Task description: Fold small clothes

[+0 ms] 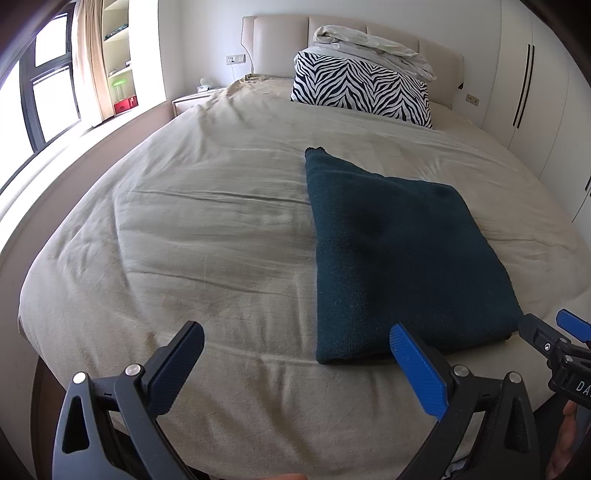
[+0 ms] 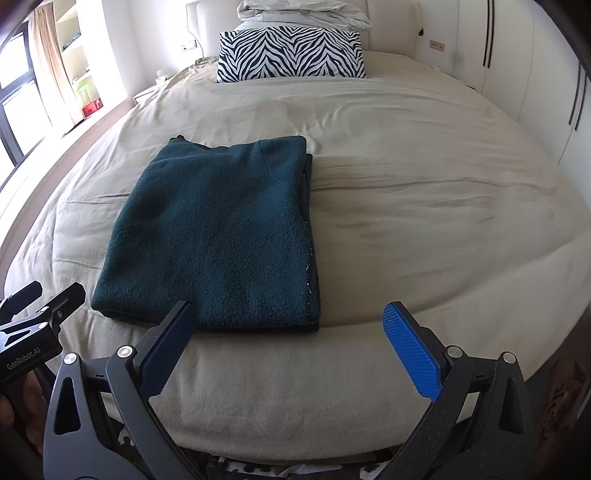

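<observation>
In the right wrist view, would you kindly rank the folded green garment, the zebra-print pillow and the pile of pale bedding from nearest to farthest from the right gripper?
From the right gripper:
1. Folded green garment, just ahead, to the left on the bed.
2. Zebra-print pillow, at the head of the bed.
3. Pile of pale bedding, above and behind the pillow, against the headboard.

Cut off by the frame edge: right gripper (image 1: 554, 328); too small to identify: shelf items (image 1: 120, 86); hidden under pillow: folded bedding's (image 2: 303, 13) base.
</observation>
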A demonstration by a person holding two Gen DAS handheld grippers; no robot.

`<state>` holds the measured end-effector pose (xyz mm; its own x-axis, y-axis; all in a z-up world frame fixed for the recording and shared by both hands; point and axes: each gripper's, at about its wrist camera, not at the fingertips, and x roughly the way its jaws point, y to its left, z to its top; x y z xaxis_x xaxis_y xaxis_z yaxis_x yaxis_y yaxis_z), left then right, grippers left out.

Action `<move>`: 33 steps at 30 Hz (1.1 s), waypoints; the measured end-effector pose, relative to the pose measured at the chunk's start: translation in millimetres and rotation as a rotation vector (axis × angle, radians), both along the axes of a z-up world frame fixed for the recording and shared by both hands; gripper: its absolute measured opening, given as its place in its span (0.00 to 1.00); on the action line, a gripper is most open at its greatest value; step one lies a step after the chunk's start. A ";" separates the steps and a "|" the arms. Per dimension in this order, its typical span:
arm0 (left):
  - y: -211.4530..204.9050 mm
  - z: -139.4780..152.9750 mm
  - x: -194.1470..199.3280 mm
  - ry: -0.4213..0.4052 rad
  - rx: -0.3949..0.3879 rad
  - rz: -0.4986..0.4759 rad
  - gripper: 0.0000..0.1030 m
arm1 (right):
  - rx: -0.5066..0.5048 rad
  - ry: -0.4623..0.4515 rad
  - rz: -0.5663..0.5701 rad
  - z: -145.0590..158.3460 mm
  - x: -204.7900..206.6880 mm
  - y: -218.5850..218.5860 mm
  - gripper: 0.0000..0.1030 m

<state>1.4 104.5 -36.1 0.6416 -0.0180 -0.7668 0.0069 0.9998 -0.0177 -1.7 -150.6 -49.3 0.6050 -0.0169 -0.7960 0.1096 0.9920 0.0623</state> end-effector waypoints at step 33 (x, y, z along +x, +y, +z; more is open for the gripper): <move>1.4 -3.0 0.0 0.009 -0.001 0.000 1.00 | 0.013 0.019 -0.012 -7.0 -0.3 -0.3 1.00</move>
<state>1.4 105.9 -39.1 0.6351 -0.0183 -0.7722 0.0064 0.9998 -0.0184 -1.9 -150.9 -56.3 0.5894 -0.0130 -0.8078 0.1224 0.9898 0.0733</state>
